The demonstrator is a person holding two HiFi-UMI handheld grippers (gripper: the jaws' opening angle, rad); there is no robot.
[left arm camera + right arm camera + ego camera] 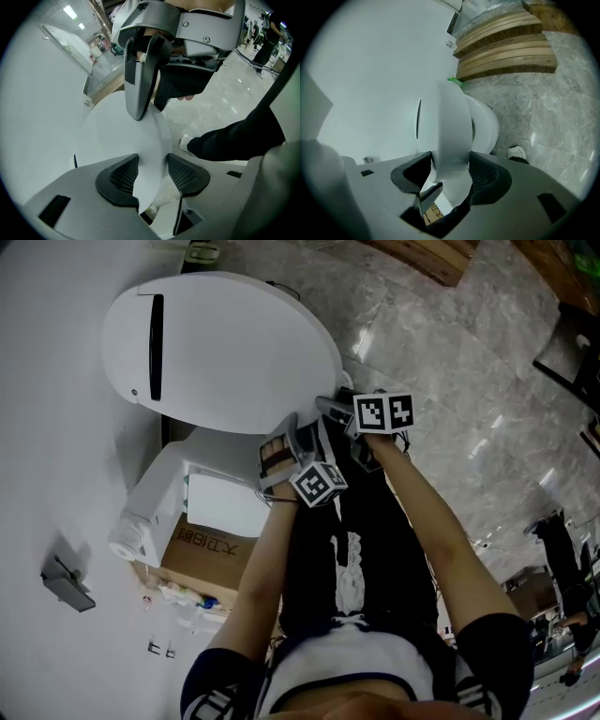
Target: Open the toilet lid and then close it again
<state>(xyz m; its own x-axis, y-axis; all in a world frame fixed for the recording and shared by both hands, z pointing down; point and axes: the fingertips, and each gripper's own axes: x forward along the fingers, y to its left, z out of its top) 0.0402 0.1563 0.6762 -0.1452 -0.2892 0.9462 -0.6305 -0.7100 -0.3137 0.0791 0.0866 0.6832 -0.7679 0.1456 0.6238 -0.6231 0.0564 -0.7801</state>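
Your forearms point(441, 531) reach away from your body at the bottom of the head view to the near rim of the white toilet lid point(225, 352), where both grippers meet side by side. On your right gripper point(450, 176) the fingers point(487, 176) are clamped on that rim, which fills the gap from pad to pad. On your left gripper point(152, 171) the fingers point(119, 176) straddle the rim at a middling width; the lid lies against one pad and a thin gap shows at the other, so they do not pinch it. You have the lid lifted off the bowl point(485, 126), tilted between it and the white wall point(56, 427). A cardboard box point(206, 554) sits on the marble floor point(450, 362) at the wall edge, beside the toilet.
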